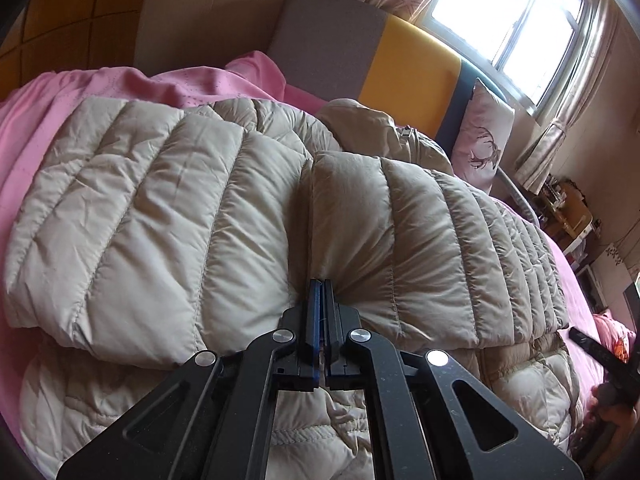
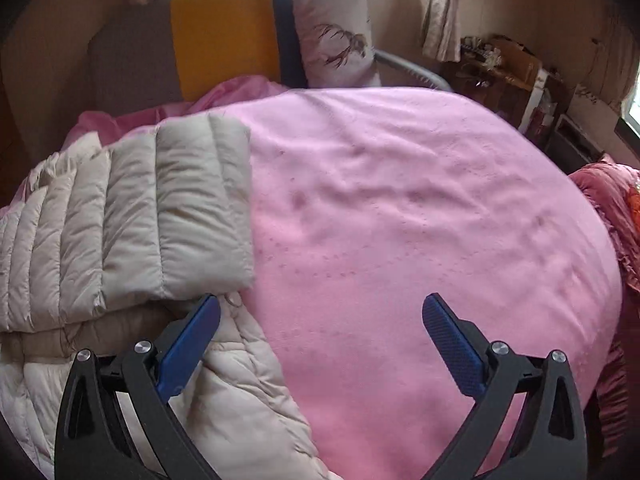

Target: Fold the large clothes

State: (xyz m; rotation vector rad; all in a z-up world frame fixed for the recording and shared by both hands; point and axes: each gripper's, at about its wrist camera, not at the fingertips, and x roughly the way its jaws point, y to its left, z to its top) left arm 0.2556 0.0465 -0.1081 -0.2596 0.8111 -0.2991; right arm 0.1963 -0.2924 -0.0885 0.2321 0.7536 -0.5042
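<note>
A: What does the left wrist view show that the right one misses?

B: A bright window [image 1: 516,20] and the zipper pull [image 1: 408,133] of the one beige puffer jacket [image 1: 168,216], folded on the bed's pink sheet [image 1: 36,128]. The right view shows mostly open pink sheet [image 2: 400,220], with the jacket [image 2: 132,216] at its left edge.

A: How many pillows?

B: One, with a deer print [image 1: 482,148], against the headboard [image 1: 404,76].

A: And the tools?

B: The left tool [image 1: 320,284] is fully closed, its tips pressing into the jacket's seam between two folded panels; whether fabric is pinched is unclear. The right tool [image 2: 320,320] gapes wide, holding nothing, its left finger [image 2: 188,344] over the jacket's edge.
</note>
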